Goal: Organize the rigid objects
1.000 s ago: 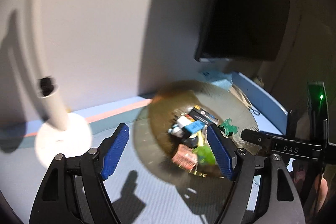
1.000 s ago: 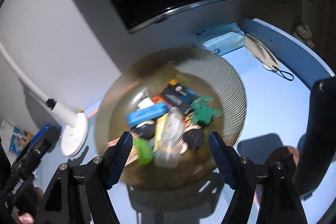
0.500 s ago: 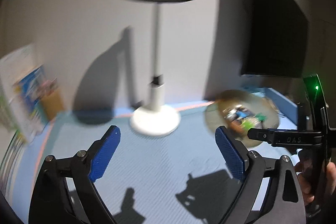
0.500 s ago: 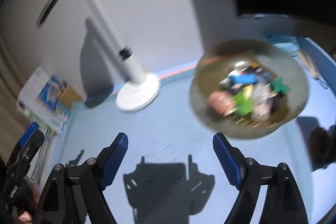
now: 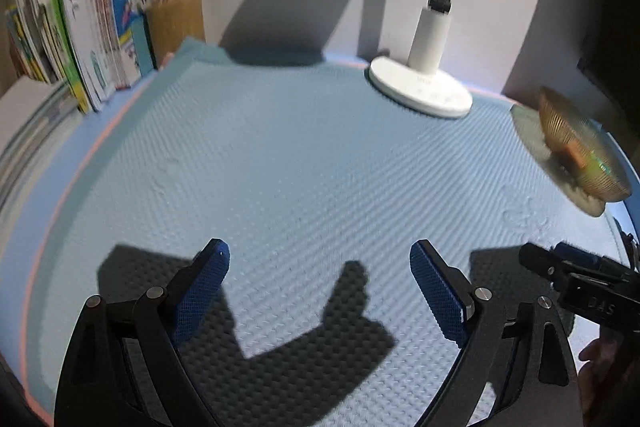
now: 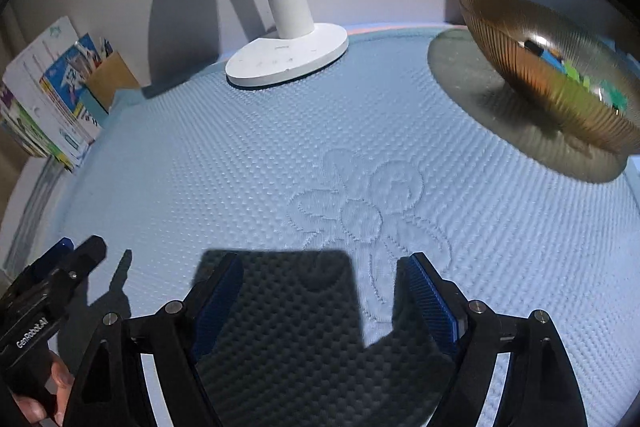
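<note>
Both grippers held over the blue mat, jaws apart and empty.

The left gripper (image 5: pixel 320 279) and the right gripper (image 6: pixel 322 287) each point down at the textured blue mat (image 6: pixel 248 163), blue pads spread wide with nothing between them; their shadows fall on the mat just ahead. The white lamp base (image 6: pixel 288 57) stands at the far edge of the mat against the wall. To the right of the lamp base sits the amber ribbed bowl (image 6: pixel 532 67), which holds the small coloured objects (image 6: pixel 568 67), blurred here. To the left of the lamp base, books (image 5: pixel 96 27) and a tan holder (image 5: pixel 174 23) stand at the mat's far corner.
</note>
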The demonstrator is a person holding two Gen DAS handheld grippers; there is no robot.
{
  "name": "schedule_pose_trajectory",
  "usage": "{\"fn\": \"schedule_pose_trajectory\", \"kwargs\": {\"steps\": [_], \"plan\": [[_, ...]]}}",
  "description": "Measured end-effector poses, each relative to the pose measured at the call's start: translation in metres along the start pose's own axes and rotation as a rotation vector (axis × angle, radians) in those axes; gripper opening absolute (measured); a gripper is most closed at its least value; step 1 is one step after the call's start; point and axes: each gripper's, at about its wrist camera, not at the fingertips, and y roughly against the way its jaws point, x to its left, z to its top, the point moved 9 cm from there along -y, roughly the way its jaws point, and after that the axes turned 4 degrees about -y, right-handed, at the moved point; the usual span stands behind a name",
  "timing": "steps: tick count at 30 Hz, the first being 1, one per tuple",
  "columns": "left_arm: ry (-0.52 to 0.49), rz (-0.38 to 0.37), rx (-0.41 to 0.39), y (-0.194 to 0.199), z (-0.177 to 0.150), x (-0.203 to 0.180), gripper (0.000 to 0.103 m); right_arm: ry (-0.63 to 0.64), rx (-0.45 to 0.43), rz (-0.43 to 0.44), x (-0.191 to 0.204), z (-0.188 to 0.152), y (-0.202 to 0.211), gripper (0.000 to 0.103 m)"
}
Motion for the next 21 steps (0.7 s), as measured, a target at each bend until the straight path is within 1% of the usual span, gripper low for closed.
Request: {"fn": "schedule_pose_trajectory", "kwargs": {"steps": [3,4,6,8,10,14,19,21], "plan": [[-0.036,0.033,0.03,-0.008,-0.005,-0.003,0.091,0.042,-0.016,-0.026,0.005,-0.002,-0.005,0.082],[-0.043,0.046,0.029,-0.008,-0.005,-0.003,0.091,0.05,-0.022,-0.035,0.005,-0.002,-0.004,0.082],[-0.05,0.094,0.032,-0.007,-0.008,0.0,0.091,0.071,-0.04,-0.045,0.01,-0.002,-0.004,0.082],[-0.06,0.117,0.061,-0.01,-0.011,0.001,0.091,0.089,-0.06,-0.056,0.012,-0.002,0.0,0.082],[-0.067,0.114,0.071,-0.011,-0.012,0.001,0.091,0.104,-0.07,-0.056,0.014,-0.001,0.001,0.085],[-0.057,0.088,0.095,-0.014,-0.014,0.005,0.092,0.104,-0.063,-0.072,0.012,-0.001,-0.002,0.086],[-0.026,0.065,0.111,-0.017,-0.015,0.008,0.096,0.083,-0.057,-0.062,0.006,-0.001,-0.002,0.086],[-0.027,0.062,0.116,-0.018,-0.016,0.007,0.1,0.077,-0.053,-0.066,0.004,-0.002,-0.002,0.086]]}}
